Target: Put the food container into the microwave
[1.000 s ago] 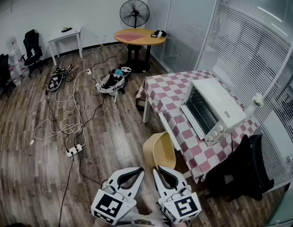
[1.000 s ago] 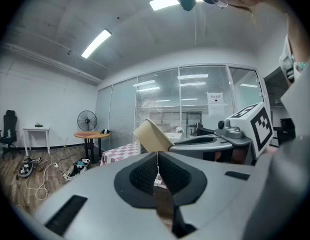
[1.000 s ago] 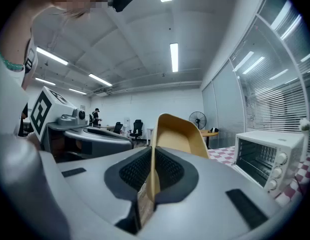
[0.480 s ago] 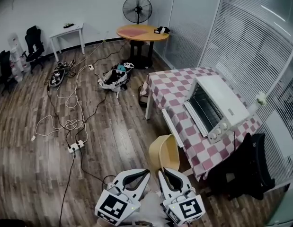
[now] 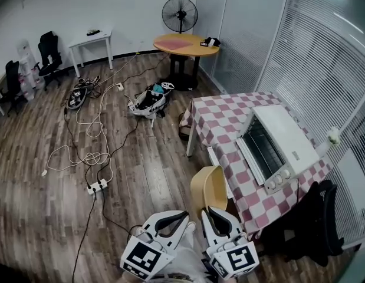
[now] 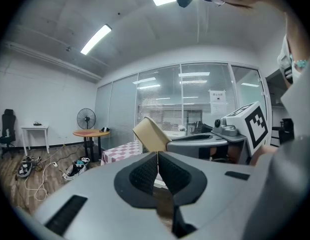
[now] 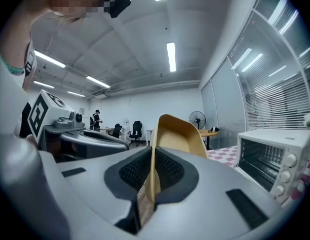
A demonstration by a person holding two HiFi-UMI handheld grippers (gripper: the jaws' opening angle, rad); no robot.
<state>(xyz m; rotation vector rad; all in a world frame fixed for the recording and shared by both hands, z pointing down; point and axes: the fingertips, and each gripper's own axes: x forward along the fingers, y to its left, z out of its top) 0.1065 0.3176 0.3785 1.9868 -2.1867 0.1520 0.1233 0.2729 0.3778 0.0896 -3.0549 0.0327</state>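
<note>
Food container (image 5: 209,187) | clamped in right gripper (image 5: 216,216) jaws; left gripper (image 5: 170,218) jaws closed, empty | microwave (image 5: 282,137) door open

My tan food container (image 5: 209,186) looks like matt, smooth plastic. The right gripper (image 7: 151,159) has a smooth grey plastic shell and ribbed black pads (image 7: 137,169). I see a checked cloth (image 5: 220,119) under the white oven (image 5: 288,137), which seems to be painted metal. The floor (image 5: 141,164) is wood planks with a soft sheen.
</note>
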